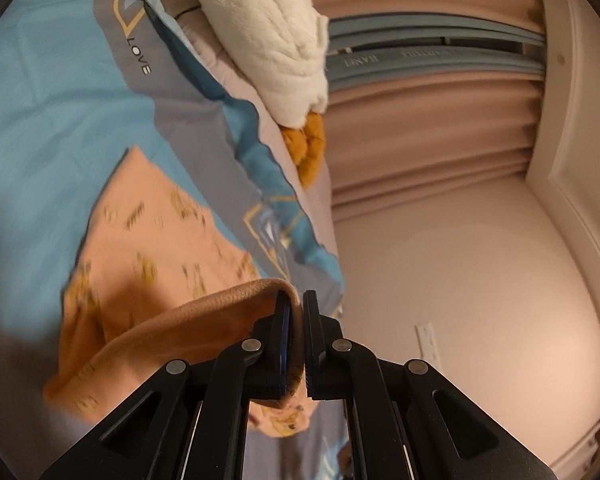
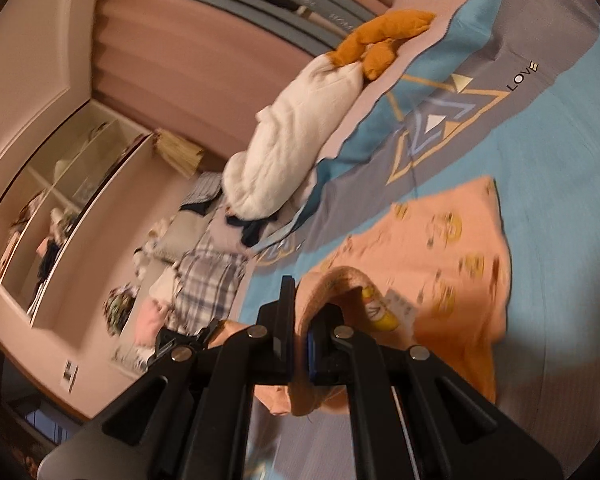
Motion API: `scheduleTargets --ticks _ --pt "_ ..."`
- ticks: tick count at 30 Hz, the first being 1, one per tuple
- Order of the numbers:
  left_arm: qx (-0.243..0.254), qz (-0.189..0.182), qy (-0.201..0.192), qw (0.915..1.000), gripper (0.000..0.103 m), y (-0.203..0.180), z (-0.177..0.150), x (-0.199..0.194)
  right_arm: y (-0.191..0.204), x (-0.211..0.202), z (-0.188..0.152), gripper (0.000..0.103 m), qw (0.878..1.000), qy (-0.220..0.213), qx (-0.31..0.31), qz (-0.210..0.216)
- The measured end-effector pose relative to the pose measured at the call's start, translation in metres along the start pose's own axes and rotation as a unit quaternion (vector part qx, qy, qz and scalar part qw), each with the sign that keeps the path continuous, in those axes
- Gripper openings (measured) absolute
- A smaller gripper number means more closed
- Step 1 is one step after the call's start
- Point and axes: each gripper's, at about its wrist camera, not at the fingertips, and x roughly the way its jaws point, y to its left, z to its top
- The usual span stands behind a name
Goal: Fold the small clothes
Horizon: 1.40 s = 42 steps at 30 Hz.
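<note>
A small orange garment (image 1: 148,248) with yellow cartoon prints lies on a blue and grey bedspread (image 1: 52,92). My left gripper (image 1: 296,308) is shut on the garment's ribbed edge and holds it lifted off the bed. In the right wrist view the same garment (image 2: 452,248) spreads over the bedspread (image 2: 560,160). My right gripper (image 2: 300,312) is shut on another part of the ribbed edge, which curls up over its fingers. A white label (image 2: 400,304) shows inside the garment.
A white plush toy with orange feet (image 1: 268,40) lies at the bed's edge; it also shows in the right wrist view (image 2: 292,152). Pink curtains (image 1: 428,128), a wall socket (image 1: 428,344), a mirror cabinet (image 2: 60,200) and a pile of plaid clothes (image 2: 208,280) stand beyond.
</note>
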Motion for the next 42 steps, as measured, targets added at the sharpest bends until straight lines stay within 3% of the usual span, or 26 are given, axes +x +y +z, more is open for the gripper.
scheduleTargets --ticks 3,7,10,13,14,16,17,21,23,24,25,28,31,32,36,42 --pt "-0.014 0.023 -0.014 0.9995 0.003 0.012 0.024 0.014 -0.016 0.024 0.021 0.006 0.999 -0.001 0.024 -0.027" --pt "-0.031 0.094 -0.033 0.9946 0.003 0.033 0.049 0.028 -0.049 0.055 0.043 0.006 0.992 0.004 0.077 -0.098" --pt "-0.038 0.163 -0.038 0.9851 0.003 0.050 0.064 0.039 -0.073 0.069 0.051 0.008 0.983 0.007 0.105 -0.153" --pt "-0.050 0.216 -0.045 0.9742 0.003 0.062 0.074 0.044 -0.085 0.074 0.054 0.010 0.977 0.017 0.122 -0.177" --pt "-0.059 0.224 -0.046 0.9717 0.003 0.066 0.077 0.042 -0.088 0.074 0.055 0.013 0.975 0.021 0.128 -0.181" --pt "-0.061 0.237 -0.048 0.9683 0.003 0.067 0.081 0.036 -0.087 0.066 0.059 0.041 0.976 0.013 0.133 -0.173" --pt "-0.048 0.245 -0.046 0.9673 0.003 0.063 0.080 0.031 -0.084 0.060 0.062 0.042 0.977 0.008 0.127 -0.169" --pt "0.048 0.255 -0.003 0.9656 0.003 0.032 0.061 0.018 -0.056 0.038 0.067 0.042 0.982 0.007 0.041 -0.187" --pt "0.101 0.235 0.038 0.9659 0.003 0.013 0.040 0.018 -0.036 0.036 0.059 0.036 0.983 0.035 -0.031 -0.179" --pt "0.119 0.230 0.053 0.9644 0.003 0.006 0.032 0.023 -0.022 0.036 0.048 0.025 0.981 0.059 -0.072 -0.170" --pt "0.146 0.224 0.083 0.9599 0.003 -0.001 0.016 0.029 -0.013 0.038 0.038 0.018 0.977 0.080 -0.104 -0.168" --pt "0.183 0.217 0.155 0.9462 0.003 -0.005 -0.016 0.053 0.000 0.057 0.010 0.012 0.958 0.143 -0.169 -0.185" --pt "0.205 0.267 0.183 0.9238 0.003 0.007 -0.030 0.085 -0.004 0.087 -0.012 0.011 0.926 0.195 -0.218 -0.239" --pt "0.206 0.278 0.184 0.9200 0.003 0.011 -0.029 0.094 -0.007 0.096 -0.015 0.011 0.918 0.204 -0.227 -0.252" --pt "0.198 0.285 0.156 0.9249 0.003 0.017 -0.006 0.113 -0.010 0.122 -0.011 0.011 0.905 0.200 -0.257 -0.272" --pt "0.165 0.287 0.089 0.9395 0.003 0.016 0.051 0.136 -0.014 0.147 0.039 0.012 0.927 0.138 -0.215 -0.274"
